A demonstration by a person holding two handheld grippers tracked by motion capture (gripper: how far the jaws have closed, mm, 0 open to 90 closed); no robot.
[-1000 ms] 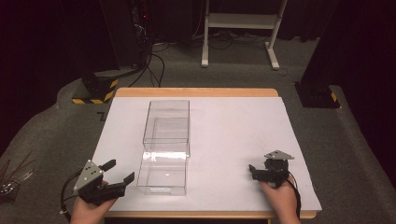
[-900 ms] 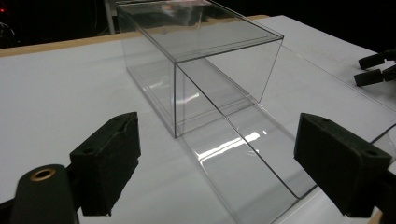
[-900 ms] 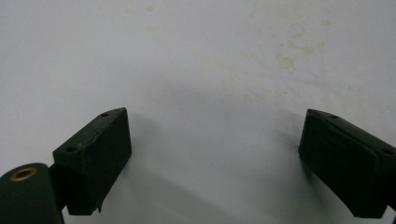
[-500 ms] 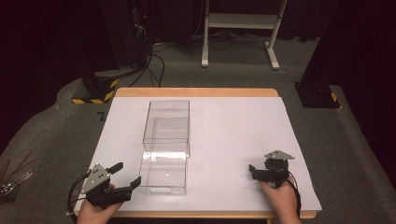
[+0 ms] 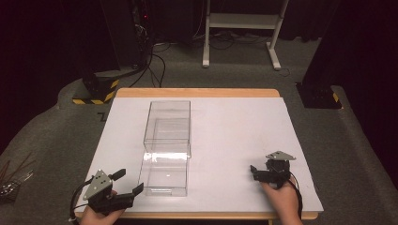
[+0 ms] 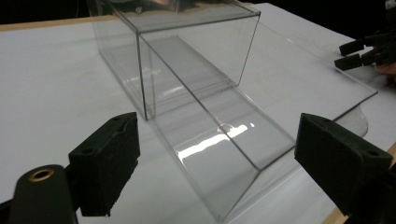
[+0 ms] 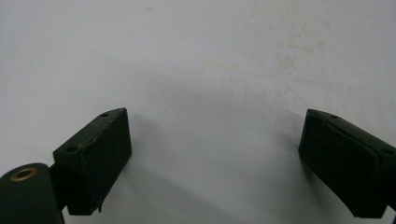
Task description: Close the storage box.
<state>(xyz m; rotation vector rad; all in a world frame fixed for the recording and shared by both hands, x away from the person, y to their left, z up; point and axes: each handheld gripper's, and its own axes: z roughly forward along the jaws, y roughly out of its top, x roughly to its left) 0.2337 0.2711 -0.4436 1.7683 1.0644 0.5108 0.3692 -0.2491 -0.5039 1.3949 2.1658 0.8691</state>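
Clear rigid plastic box (image 5: 166, 147), lying centre-left on the white-covered surface (image 5: 234, 140), looks light, slick and crackable; its near open end's walls suit gripping. Left claw (image 5: 126, 183) and right claw (image 5: 255, 171) both gape, empty.

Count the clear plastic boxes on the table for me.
2, touching end to end. The far clear box lies toward the table's middle; the near clear box lies by the front edge, just right of the open left gripper. None seems hidden.
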